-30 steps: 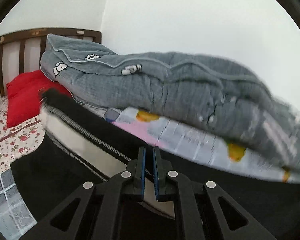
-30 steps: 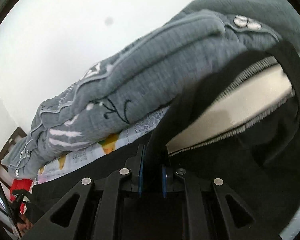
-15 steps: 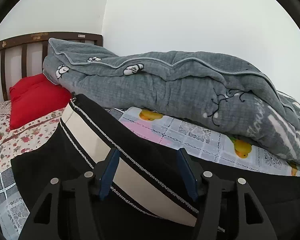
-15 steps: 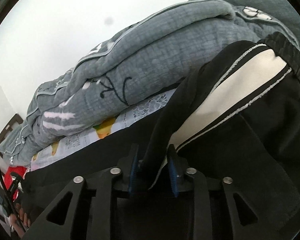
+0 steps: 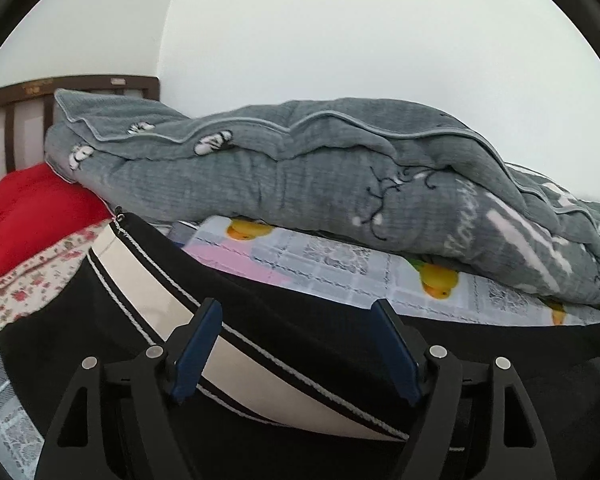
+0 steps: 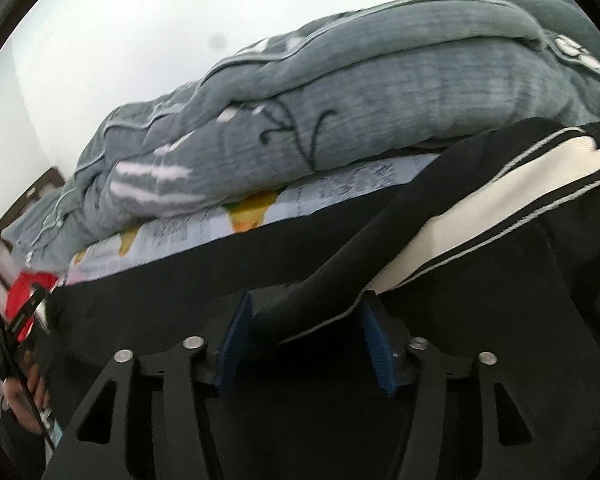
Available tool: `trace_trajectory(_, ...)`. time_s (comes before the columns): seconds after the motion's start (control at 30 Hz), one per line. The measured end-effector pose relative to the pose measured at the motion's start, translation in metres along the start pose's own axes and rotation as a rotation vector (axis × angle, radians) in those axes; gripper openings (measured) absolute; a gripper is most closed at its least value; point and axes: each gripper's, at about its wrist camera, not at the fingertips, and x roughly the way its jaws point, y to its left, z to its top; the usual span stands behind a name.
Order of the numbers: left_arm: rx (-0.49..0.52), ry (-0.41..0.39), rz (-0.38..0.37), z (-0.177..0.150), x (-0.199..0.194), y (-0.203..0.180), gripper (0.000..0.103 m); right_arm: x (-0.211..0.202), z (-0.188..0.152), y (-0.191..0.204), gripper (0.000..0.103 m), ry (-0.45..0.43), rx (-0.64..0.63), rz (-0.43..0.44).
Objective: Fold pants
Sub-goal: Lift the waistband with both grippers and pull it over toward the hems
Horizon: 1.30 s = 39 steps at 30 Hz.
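Black pants (image 5: 320, 320) with a cream side stripe edged in white (image 5: 148, 292) lie on the bed. In the left wrist view my left gripper (image 5: 296, 308) is open, its blue pads wide apart over the stripe. In the right wrist view the pants (image 6: 480, 220) lie with a raised fold of the stripe edge running between the pads. My right gripper (image 6: 306, 300) is open, and the fold lies loose between the jaws.
A thick grey quilt (image 5: 300, 176) is bunched along the wall behind the pants, also shown in the right wrist view (image 6: 340, 120). A red pillow (image 5: 36, 208) lies by the wooden headboard (image 5: 16, 100). The bedsheet (image 5: 340, 264) has a duck print.
Both grippers have opened and let go of the pants. The pants have dropped flat onto the bed, and the left gripper has lowered slightly.
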Motion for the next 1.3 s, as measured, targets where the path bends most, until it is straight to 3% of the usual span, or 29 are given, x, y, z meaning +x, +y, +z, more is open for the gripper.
trace_trajectory(0.1, -0.011, 0.003, -0.023, -0.001, -0.001, 0.0, 0.075, 0.005, -0.003, 0.006, 0.058, 0.046, -0.015, 0.064)
trace_trajectory(0.4, -0.008, -0.023, -0.073, -0.003, -0.005, -0.006, 0.075, 0.006, -0.004, 0.014, 0.058, 0.03, -0.047, 0.052)
trace_trajectory(0.53, -0.002, -0.056, -0.16, -0.004, -0.014, -0.009, 0.075, -0.011, 0.002, -0.001, 0.058, -0.119, 0.031, -0.094)
trace_trajectory(0.6, 0.02, -0.072, -0.229, -0.006, -0.02, -0.014, 0.075, -0.022, 0.003, -0.014, 0.058, -0.177, 0.101, -0.104)
trace_trajectory(0.77, 0.158, -0.023, -0.357, -0.015, -0.021, -0.043, 0.075, -0.011, 0.005, -0.027, 0.058, -0.094, 0.163, -0.051)
trace_trajectory(0.87, 0.232, 0.004, -0.339, -0.021, -0.018, -0.058, 0.075, -0.01, 0.003, -0.015, 0.059, -0.086, 0.098, -0.061)
trace_trajectory(0.93, 0.229, 0.016, -0.319, -0.022, -0.017, -0.059, 0.075, -0.008, 0.002, -0.005, 0.06, -0.072, 0.045, -0.07)
trace_trajectory(1.0, 0.195, 0.054, -0.258, -0.021, -0.008, -0.054, 0.075, -0.005, 0.0, 0.001, 0.06, -0.056, 0.01, -0.077)
trace_trajectory(1.07, 0.129, 0.126, -0.15, -0.019, 0.009, -0.044, 0.075, -0.003, -0.001, 0.005, 0.06, -0.04, -0.02, -0.081)
trace_trajectory(1.13, 0.06, 0.16, -0.123, -0.016, 0.018, -0.029, 0.075, -0.003, -0.002, 0.009, 0.06, -0.036, -0.041, -0.083)
trace_trajectory(1.3, -0.052, 0.101, -0.09, -0.012, 0.01, -0.004, 0.076, -0.016, -0.007, 0.01, 0.06, -0.072, -0.04, -0.094)
